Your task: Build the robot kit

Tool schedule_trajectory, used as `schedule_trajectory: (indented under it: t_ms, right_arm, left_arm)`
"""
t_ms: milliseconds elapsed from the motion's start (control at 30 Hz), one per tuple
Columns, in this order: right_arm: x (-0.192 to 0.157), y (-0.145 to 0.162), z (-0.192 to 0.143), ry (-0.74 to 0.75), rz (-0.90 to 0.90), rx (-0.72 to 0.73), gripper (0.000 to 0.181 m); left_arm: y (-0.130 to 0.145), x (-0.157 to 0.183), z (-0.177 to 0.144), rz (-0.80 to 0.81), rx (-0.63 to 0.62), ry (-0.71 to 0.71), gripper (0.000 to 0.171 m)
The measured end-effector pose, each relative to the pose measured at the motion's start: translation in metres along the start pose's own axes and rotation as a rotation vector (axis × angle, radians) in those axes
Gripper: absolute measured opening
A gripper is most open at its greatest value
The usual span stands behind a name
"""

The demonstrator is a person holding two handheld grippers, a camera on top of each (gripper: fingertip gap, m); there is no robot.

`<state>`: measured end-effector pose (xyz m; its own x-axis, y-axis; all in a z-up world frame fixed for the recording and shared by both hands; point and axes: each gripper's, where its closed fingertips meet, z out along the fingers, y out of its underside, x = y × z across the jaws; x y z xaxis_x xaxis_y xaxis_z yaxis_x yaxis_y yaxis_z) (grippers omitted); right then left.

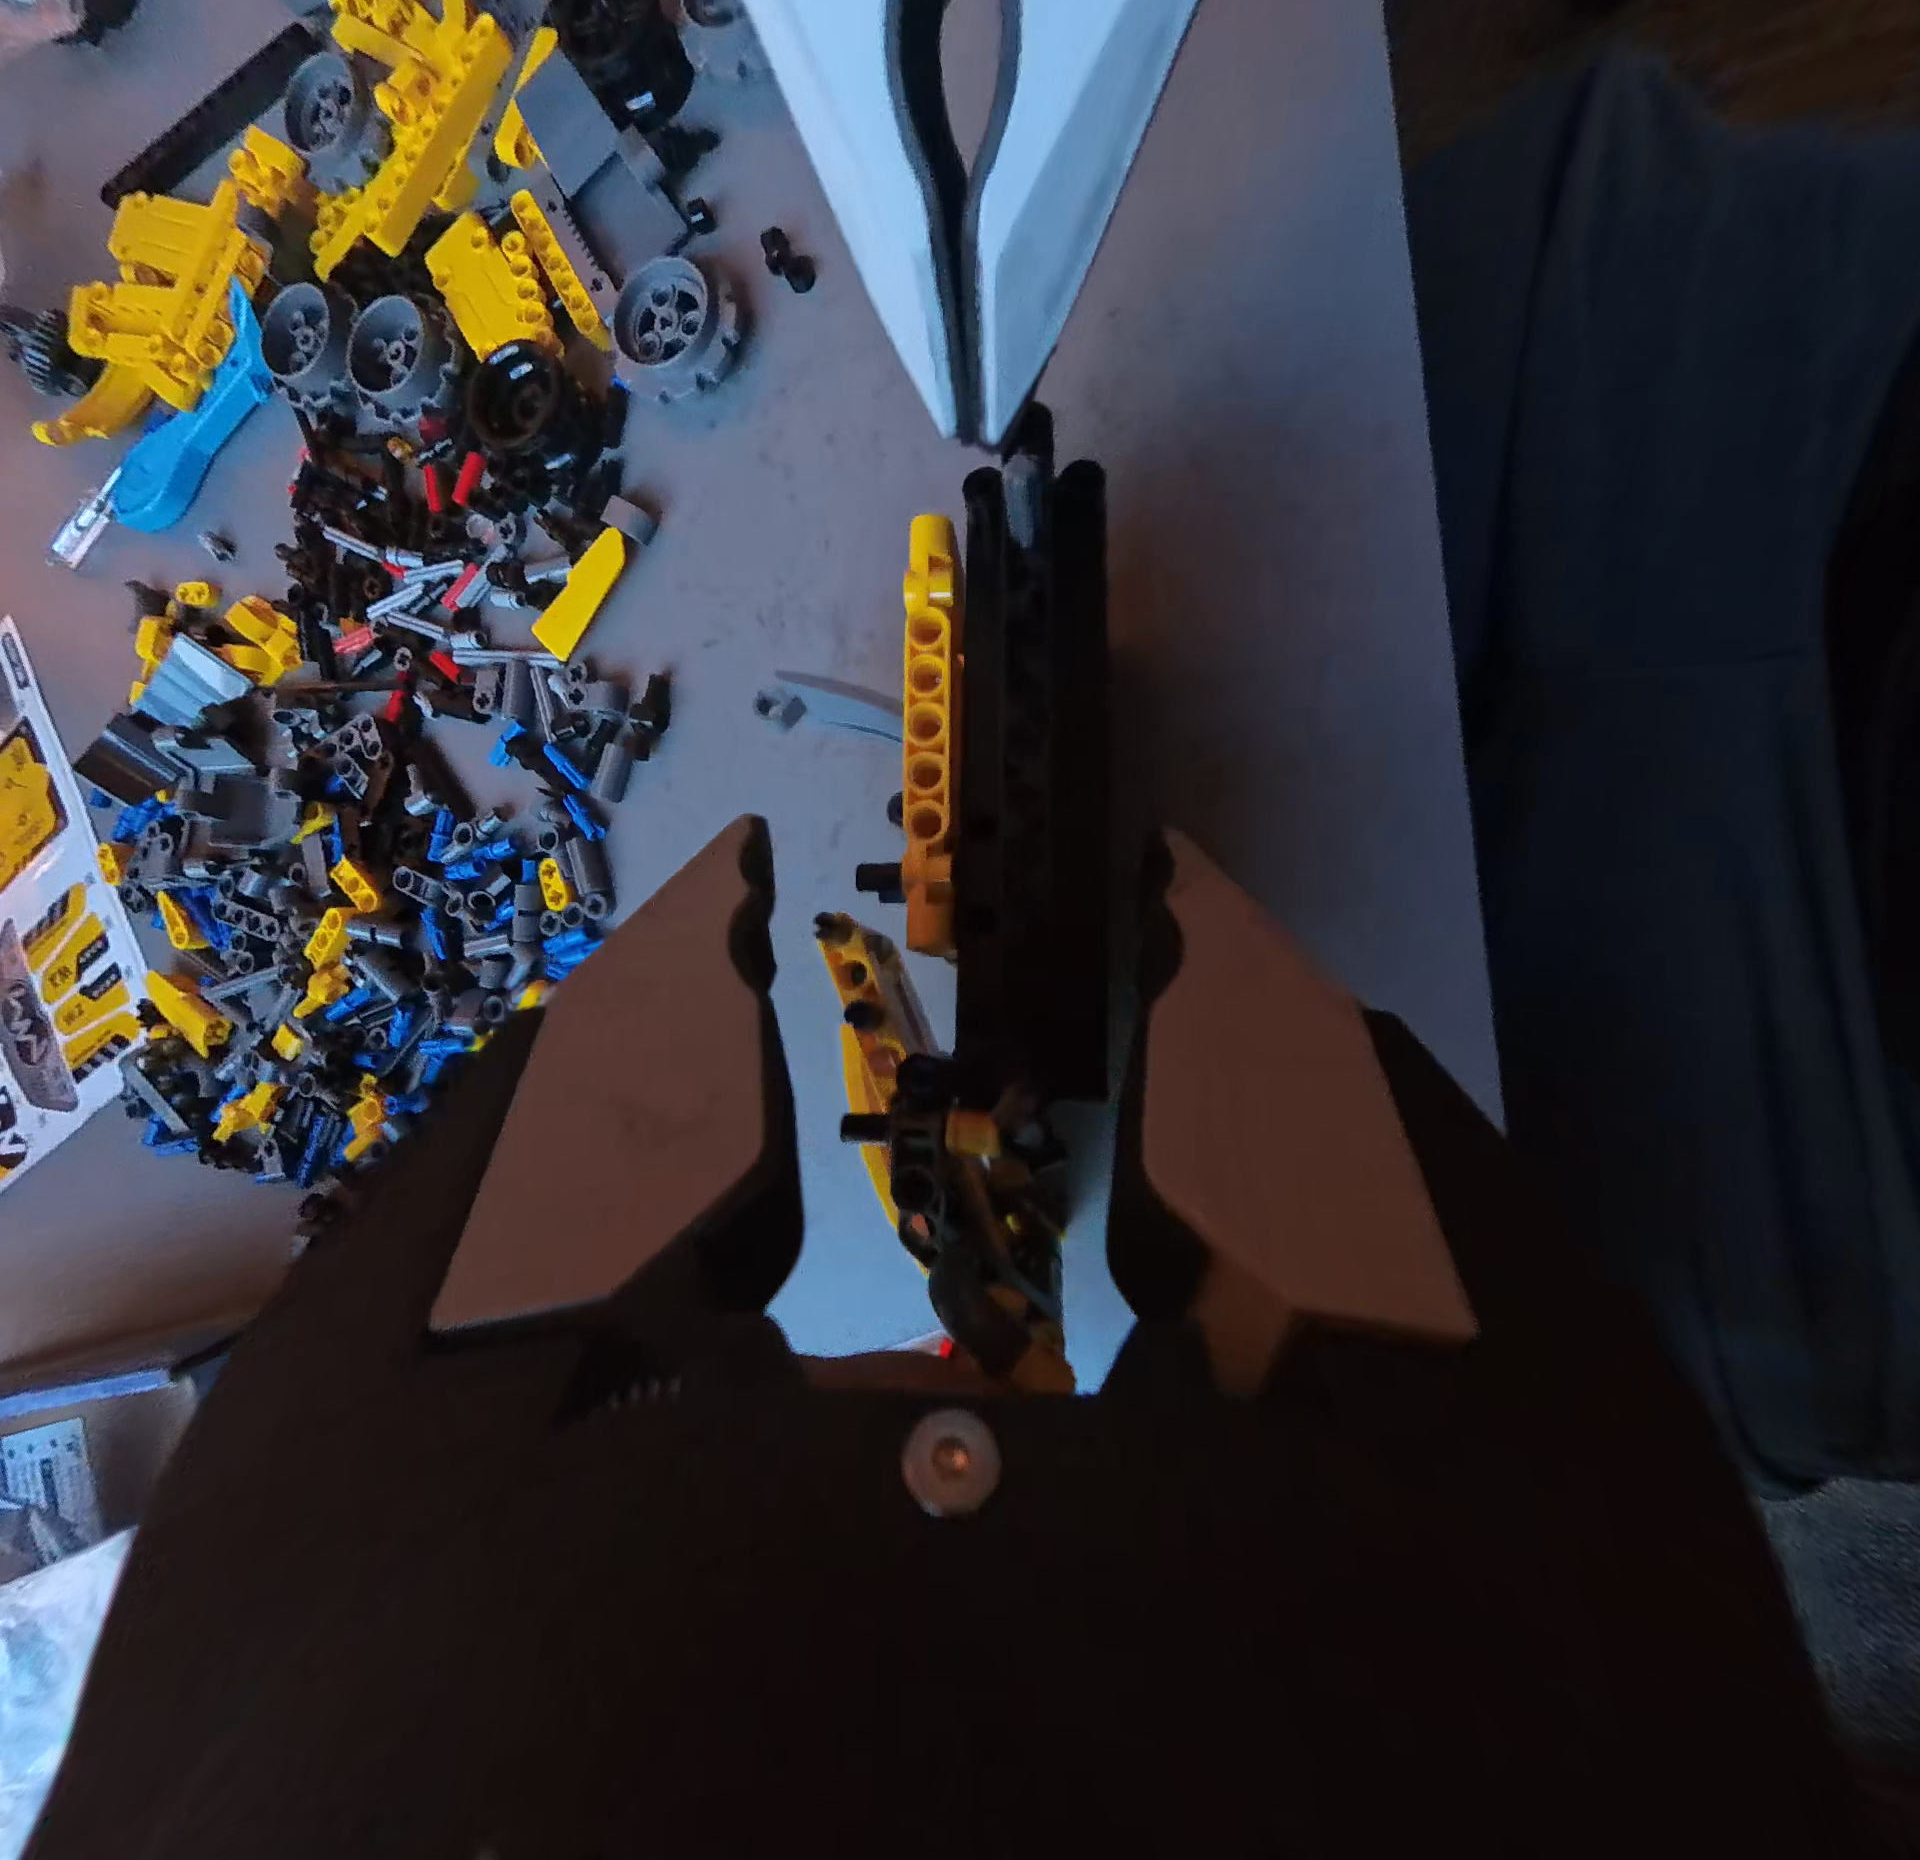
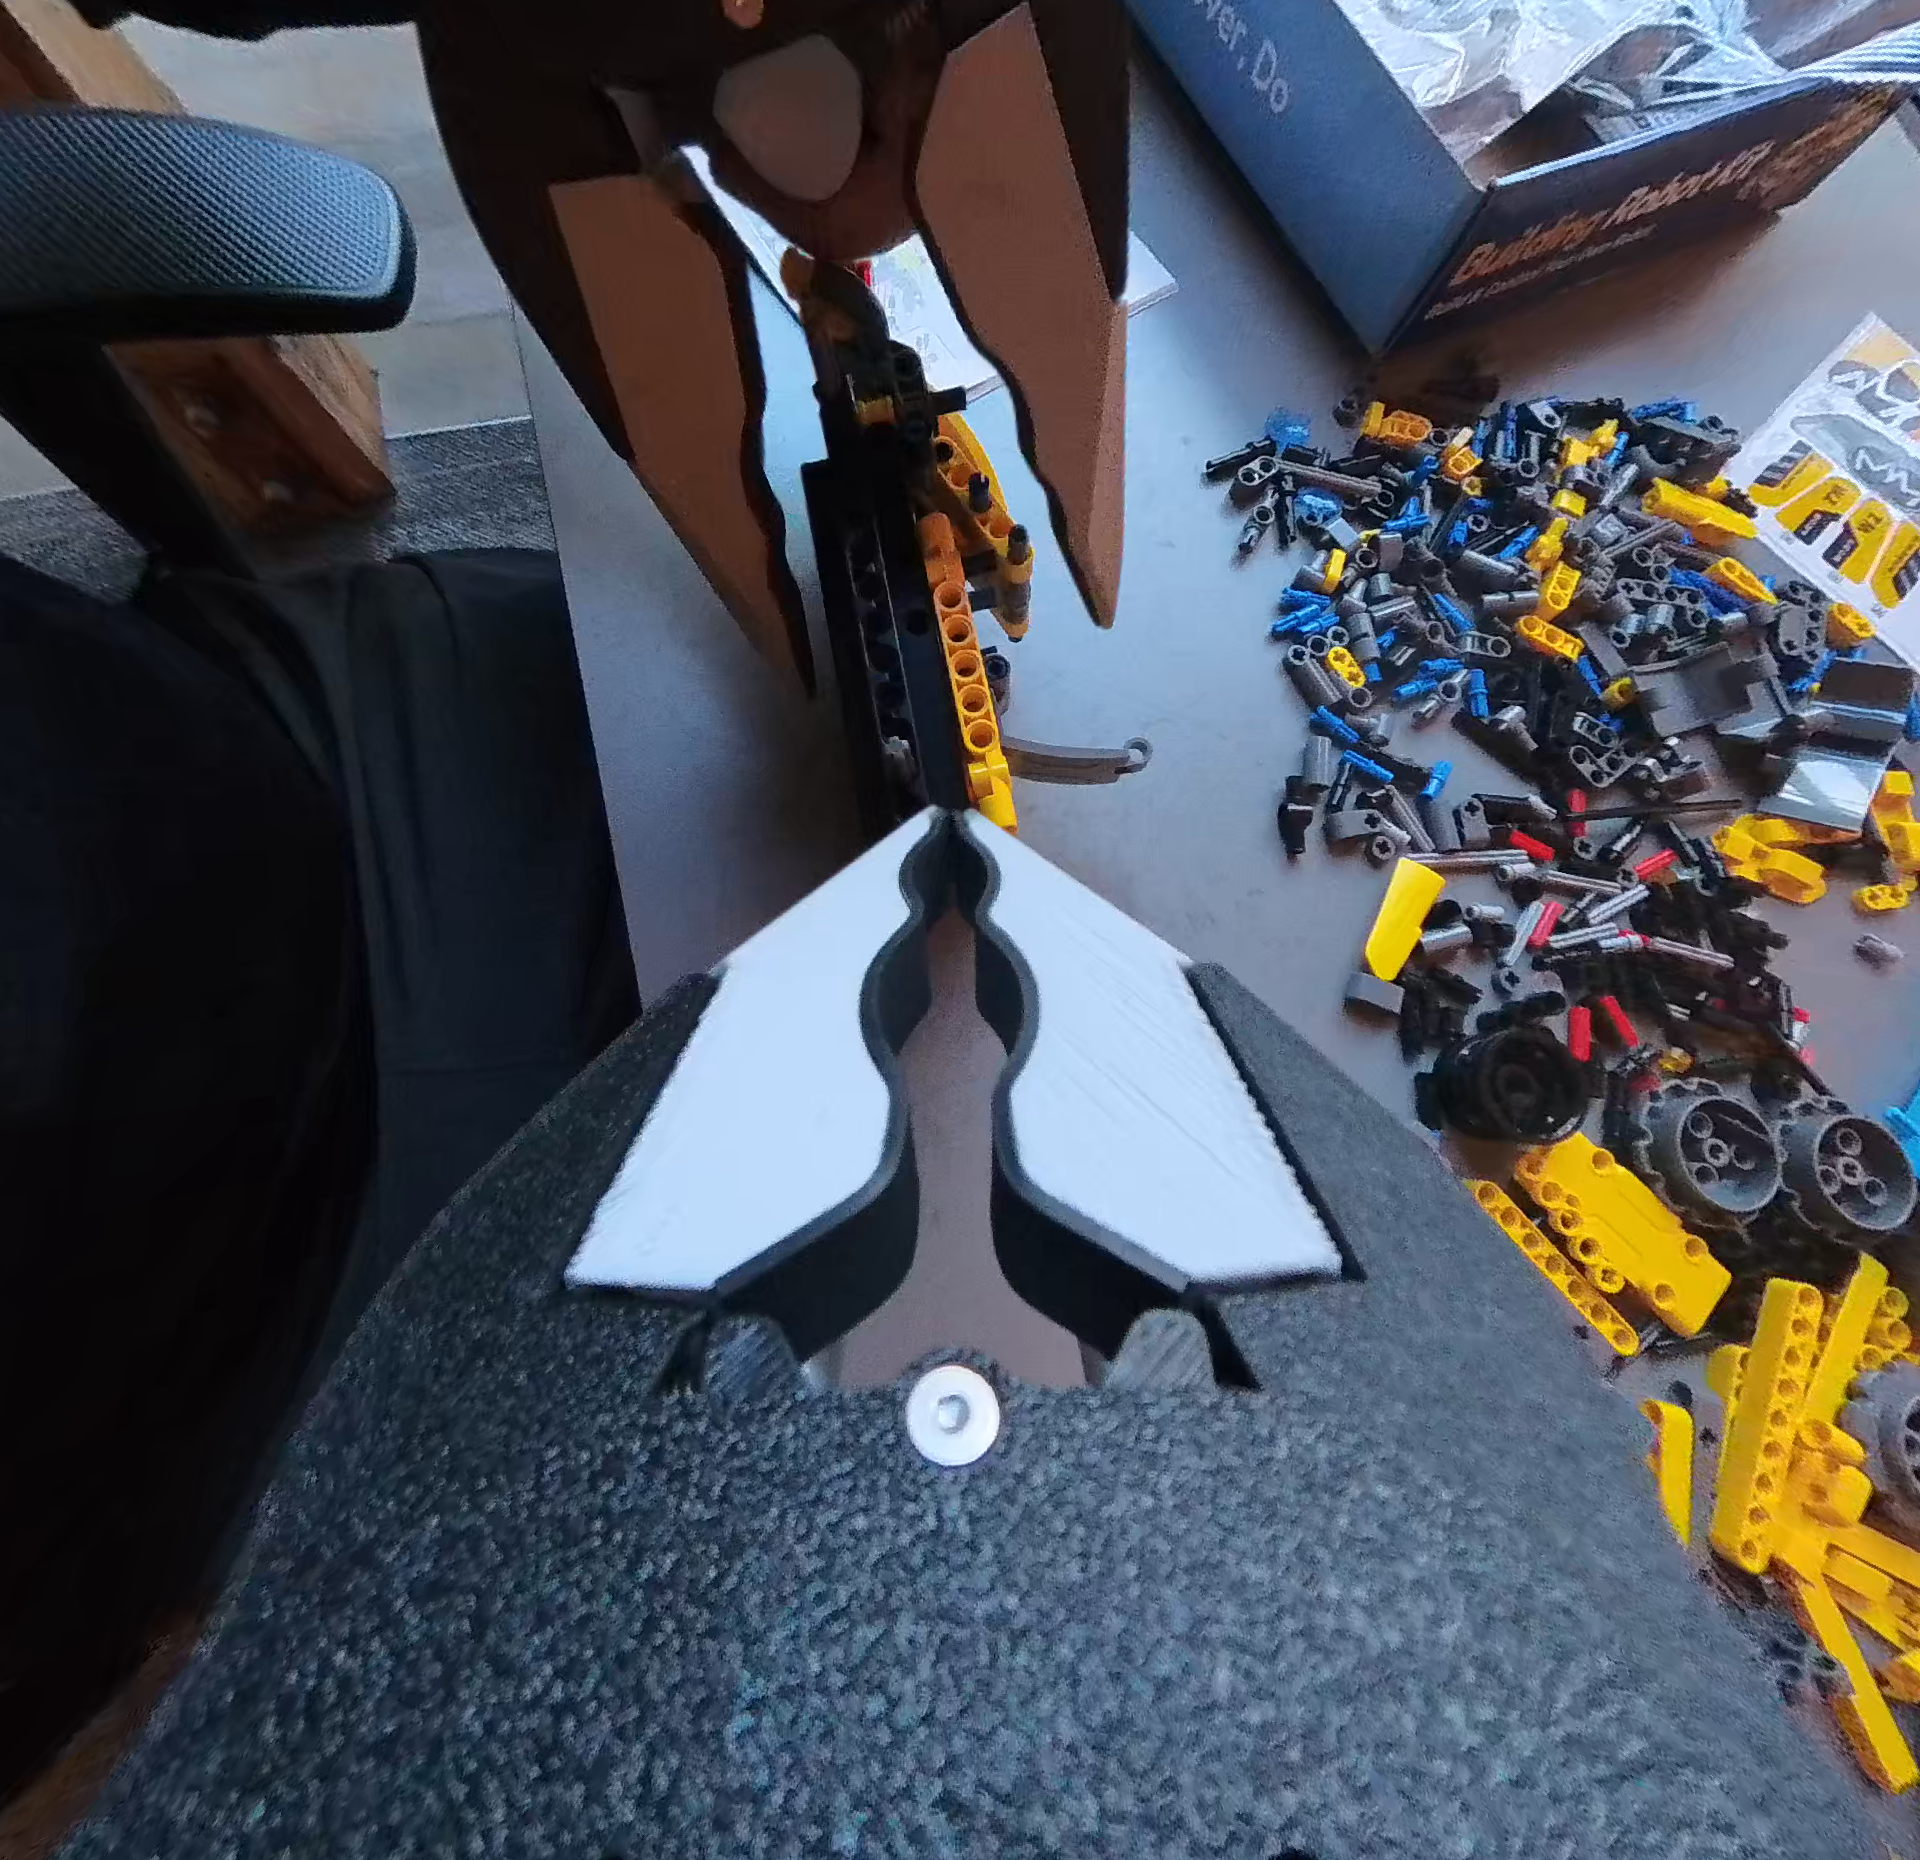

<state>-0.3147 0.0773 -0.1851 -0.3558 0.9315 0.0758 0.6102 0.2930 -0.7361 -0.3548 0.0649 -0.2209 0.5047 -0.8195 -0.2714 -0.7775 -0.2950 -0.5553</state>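
You're at a grey desk (image 2: 665, 667) in dim, bluish light. A black chair armrest (image 2: 197, 221) and wooden post (image 2: 260, 408) stand beside it over grey carpet (image 2: 457, 491).

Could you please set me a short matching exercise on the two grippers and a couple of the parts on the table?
Things:
1. left gripper
2. right gripper
3. curved grey piece
4. blue box

States or places:
A. lies flat beside the black-and-yellow beam assembly
B. fingers apart, one on each side of the assembly
C. stands open at the table's far end
D. fingertips pinched on the end of the assembly

Pairs: 1-B, 2-D, 3-A, 4-C
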Motion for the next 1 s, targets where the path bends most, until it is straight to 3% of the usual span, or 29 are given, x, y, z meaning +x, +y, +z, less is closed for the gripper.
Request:
schedule_trajectory:
  t_ms: [200,400,567,733,833,900,1000]
  right_arm:
    - [0.004,0.0,-0.001,0.002,0.003,0.003,0.0]
    - [0.004,-0.01,-0.01,0.012,-0.034,0.03,0.0]
    - [0.01,-0.001,-0.006,0.029,-0.028,-0.049,0.0]
    - [0.017,-0.042,-0.034,0.067,-0.038,0.086,0.0]
    - [0.009,0.011,0.003,-0.001,-0.008,-0.164,0.004]
    - [0.021,0.002,-0.008,0.066,-0.012,-0.145,0.0]
    - [0.025,-0.051,-0.043,0.085,-0.015,0.077,0.0]
  left_arm:
    - [-0.002,0.007,0.004,0.124,-0.091,0.038,0.036]
    - [-0.002,0.003,0.006,0.038,-0.096,0.102,0.036]
    - [-0.003,0.004,0.006,0.009,-0.066,0.118,0.035]
    - [-0.003,0.003,0.006,-0.002,-0.061,0.125,0.035]
    - [-0.003,0.004,0.007,-0.012,-0.057,0.137,0.037]
    - [-0.002,0.003,0.006,-0.015,-0.058,0.135,0.034]
    - [-0.002,0.003,0.005,-0.021,-0.051,0.145,0.034]
